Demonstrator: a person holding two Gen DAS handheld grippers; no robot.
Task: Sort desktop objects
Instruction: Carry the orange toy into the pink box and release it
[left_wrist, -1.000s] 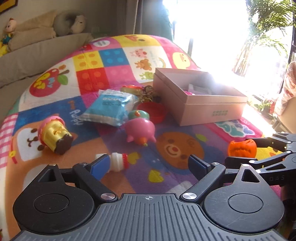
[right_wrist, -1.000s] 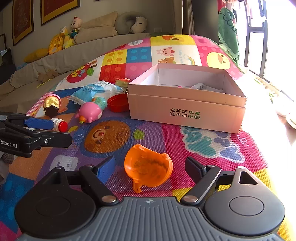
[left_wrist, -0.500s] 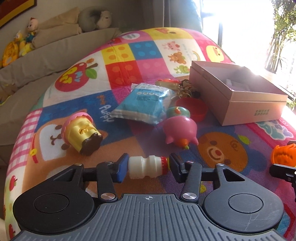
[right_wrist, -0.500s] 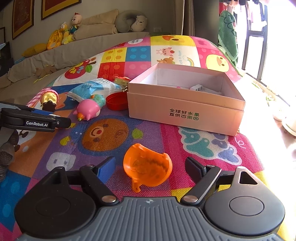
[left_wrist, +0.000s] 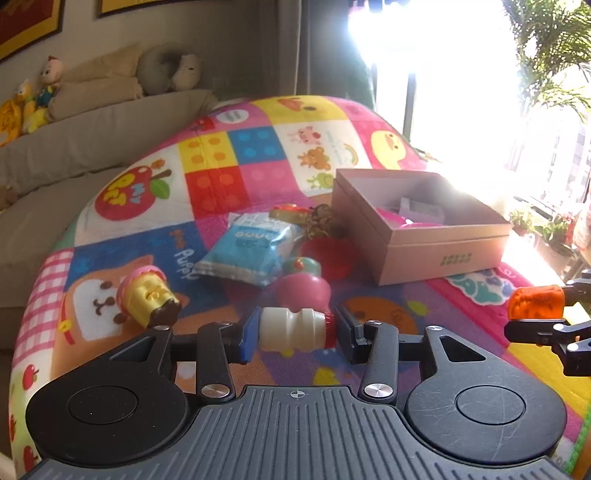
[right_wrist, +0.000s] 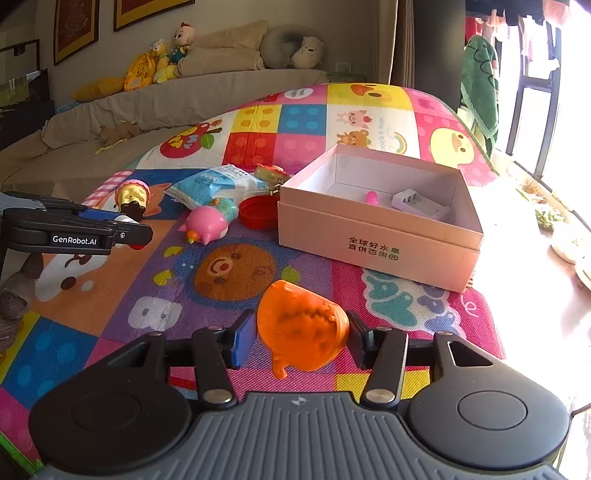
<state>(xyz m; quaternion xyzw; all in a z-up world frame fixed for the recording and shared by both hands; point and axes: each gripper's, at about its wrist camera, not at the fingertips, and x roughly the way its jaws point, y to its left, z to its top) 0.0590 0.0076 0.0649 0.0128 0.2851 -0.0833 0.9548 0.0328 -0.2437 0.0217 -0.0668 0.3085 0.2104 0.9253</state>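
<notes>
A small white bottle with a red cap lies crosswise in my left gripper, which is shut on it and holds it just above the colourful play mat. My right gripper has its jaws closing, and both pads press the sides of an orange plastic toy, raised off the mat. The left wrist view shows that orange toy at the far right. An open pink box stands ahead of the right gripper, to its right, and the left gripper shows at the left.
In the box lie a white charger and a small pink item. Left of the box sit a red lid, a pink pig toy, a blue packet and a cupcake toy. A sofa with plush toys lies behind.
My left jaws shut on the white bottle and lifted it off the mat. The right jaws narrowed onto the orange toy and it rose with them.
</notes>
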